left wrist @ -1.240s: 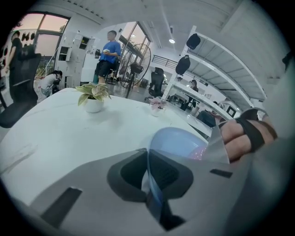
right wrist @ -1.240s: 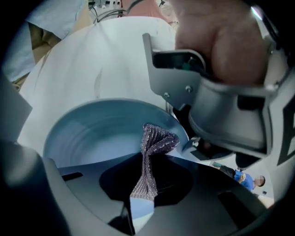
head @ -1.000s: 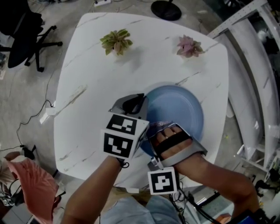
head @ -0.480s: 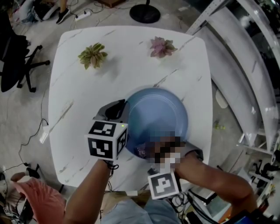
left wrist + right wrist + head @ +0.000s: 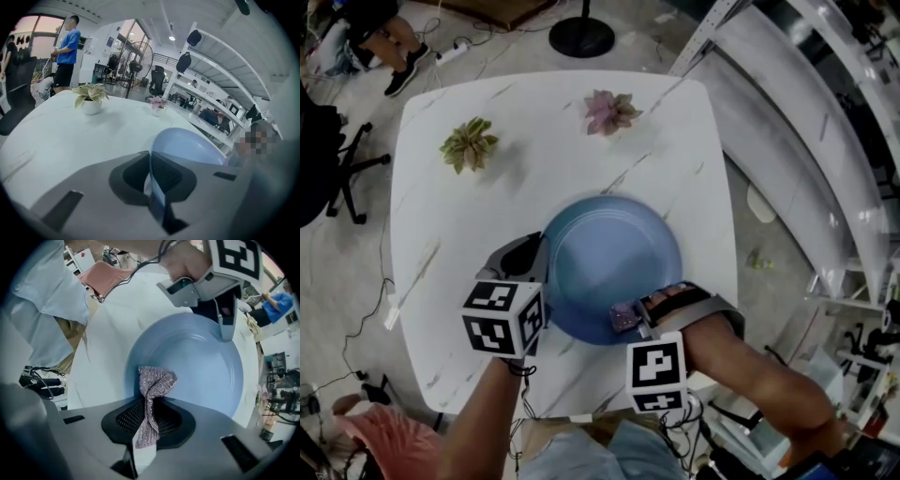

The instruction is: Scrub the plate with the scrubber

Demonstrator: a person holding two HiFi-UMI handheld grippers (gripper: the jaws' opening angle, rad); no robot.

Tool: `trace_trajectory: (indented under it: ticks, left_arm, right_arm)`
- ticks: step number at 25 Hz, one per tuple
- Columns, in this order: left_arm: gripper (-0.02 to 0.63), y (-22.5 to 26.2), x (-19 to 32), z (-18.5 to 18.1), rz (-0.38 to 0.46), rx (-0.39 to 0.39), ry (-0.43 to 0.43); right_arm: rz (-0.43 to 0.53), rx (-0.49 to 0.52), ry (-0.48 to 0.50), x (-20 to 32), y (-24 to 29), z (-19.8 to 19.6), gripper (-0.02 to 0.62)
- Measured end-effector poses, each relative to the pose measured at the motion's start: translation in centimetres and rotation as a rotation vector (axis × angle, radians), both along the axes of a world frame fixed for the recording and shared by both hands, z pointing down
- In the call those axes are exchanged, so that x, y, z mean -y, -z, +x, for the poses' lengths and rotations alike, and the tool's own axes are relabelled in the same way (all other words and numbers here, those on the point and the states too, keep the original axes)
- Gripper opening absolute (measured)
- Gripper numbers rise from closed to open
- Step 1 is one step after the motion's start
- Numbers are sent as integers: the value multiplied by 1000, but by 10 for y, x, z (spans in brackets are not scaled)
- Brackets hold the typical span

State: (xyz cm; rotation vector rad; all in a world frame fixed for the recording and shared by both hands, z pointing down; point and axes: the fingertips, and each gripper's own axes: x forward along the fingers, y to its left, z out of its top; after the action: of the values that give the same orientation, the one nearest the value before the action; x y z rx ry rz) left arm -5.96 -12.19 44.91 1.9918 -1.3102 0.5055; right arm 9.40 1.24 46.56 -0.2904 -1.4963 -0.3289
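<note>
Left gripper (image 5: 532,255): grey moulded shell, dark ribbed pads (image 5: 165,176) inside the claw, white cube (image 5: 502,319) with black square markers behind the claw, thin black cord (image 5: 525,375) beyond the cube. Right gripper (image 5: 630,317): same grey shell, black straps (image 5: 675,302) just behind the claw, marker cube (image 5: 656,375) further back. Light blue shirt (image 5: 37,301).

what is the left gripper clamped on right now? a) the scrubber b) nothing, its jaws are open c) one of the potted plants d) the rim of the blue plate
D: in the left gripper view the left gripper has its jaws closed on the rim of the plate, while the scrubber sits pinched in the right gripper.
</note>
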Motion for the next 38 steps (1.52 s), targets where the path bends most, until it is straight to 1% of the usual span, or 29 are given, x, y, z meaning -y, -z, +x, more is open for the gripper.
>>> trace_trajectory:
  ticks: [4, 10, 13, 16, 20, 25, 31, 34, 38]
  left_arm:
    - [15, 0, -3, 0, -13, -16, 12]
    - [15, -1, -3, 0, -15, 6, 13]
    - [15, 0, -4, 1, -15, 8, 9]
    - [15, 1, -4, 1, -14, 11, 11]
    - [15, 1, -4, 3, -15, 15, 3]
    - [15, 0, -9, 6, -43, 13, -21]
    - [15, 0, -7, 5, -44, 11, -23]
    - [15, 0, -4, 4, -34, 2, -8]
    - [15, -1, -1, 2, -26, -6, 2]
  right_arm:
    - [19, 0, -163, 24, 1, 8, 74]
    - [63, 27, -400, 66, 1, 8, 74]
    - [91, 34, -462, 83, 2, 8, 75]
    - [112, 39, -487, 100, 2, 6, 75]
    - [137, 48, -492, 120, 2, 2, 75]
    - [189, 67, -451, 146, 2, -12, 75]
    - [222, 105, -338, 163, 2, -41, 77]
    - [231, 122, -263, 163, 2, -56, 77]
    - [248, 142, -191, 156, 2, -73, 77]
